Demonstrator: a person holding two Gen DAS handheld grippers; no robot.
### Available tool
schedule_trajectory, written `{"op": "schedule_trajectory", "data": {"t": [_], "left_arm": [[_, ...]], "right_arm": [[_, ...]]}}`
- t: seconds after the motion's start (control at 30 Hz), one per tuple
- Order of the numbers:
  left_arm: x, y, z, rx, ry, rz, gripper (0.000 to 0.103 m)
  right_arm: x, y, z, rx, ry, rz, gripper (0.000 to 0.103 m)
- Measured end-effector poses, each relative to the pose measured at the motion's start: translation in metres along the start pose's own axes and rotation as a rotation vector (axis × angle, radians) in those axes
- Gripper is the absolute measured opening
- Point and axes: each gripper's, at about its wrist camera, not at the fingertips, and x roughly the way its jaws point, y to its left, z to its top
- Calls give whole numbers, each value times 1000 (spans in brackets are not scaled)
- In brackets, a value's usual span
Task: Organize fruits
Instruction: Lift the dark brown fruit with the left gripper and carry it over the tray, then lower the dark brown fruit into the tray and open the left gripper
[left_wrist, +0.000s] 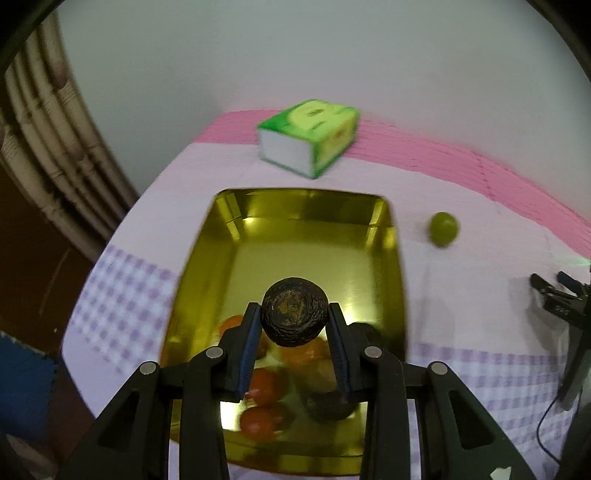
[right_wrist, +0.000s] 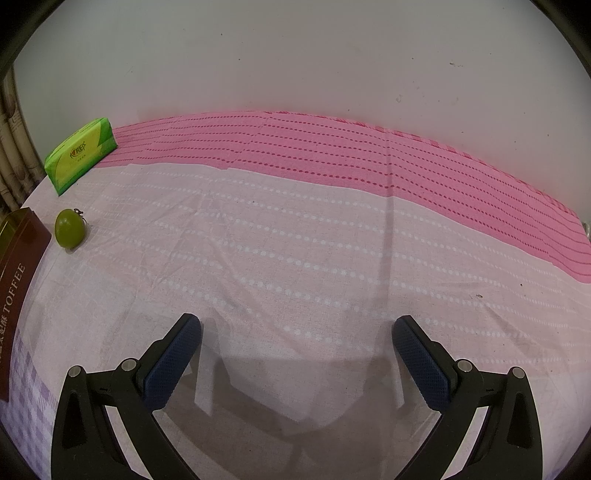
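My left gripper (left_wrist: 294, 317) is shut on a dark, wrinkled round fruit (left_wrist: 294, 312) and holds it above the near half of a gold metal tray (left_wrist: 303, 210). Inside the tray, under the fingers, lie several fruits: red ones (left_wrist: 264, 384), an orange one (left_wrist: 310, 350) and a dark one (left_wrist: 328, 406). A green round fruit (left_wrist: 443, 228) (right_wrist: 69, 232) rests on the cloth to the right of the tray. My right gripper (right_wrist: 297, 334) hovers open over bare cloth with nothing between its fingers. The right gripper's black frame (left_wrist: 557, 299) shows at the left wrist view's right edge.
A green tissue pack (left_wrist: 309, 136) (right_wrist: 79, 155) lies at the back, on the pink band of the tablecloth (right_wrist: 332, 147). The tray's brown side, lettered TOFFEE (right_wrist: 16, 291), shows at the left edge. A white wall stands behind the table. The table edge drops off to the left.
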Motion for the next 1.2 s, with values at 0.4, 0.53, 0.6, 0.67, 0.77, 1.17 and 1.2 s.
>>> {"op": "schedule_trajectory", "data": {"t": [0.4,0.53,0.6,0.67,0.77,1.17,1.2], "left_arm": [[6,40,-24,-58,48,17,32],[8,29,-33,-24,67,-13,32],[9,23,-36,-13,72,-32,32],[10,18,-37,-6,74,-45,32],[12,10,-41,9,83,-63,32],[17,1,-47,30,96,-64,32],[17,1,-48,30,94,-63,32]], "right_arm": [[0,0,0,0,0,0,103],[0,0,0,0,0,0,103],[0,0,0,0,1,0,103],[1,0,0,0,1,0,103],[1,0,0,0,0,0,103],[1,0,-1,0,0,1,103],[1,0,-1,0,0,1,103]]}}
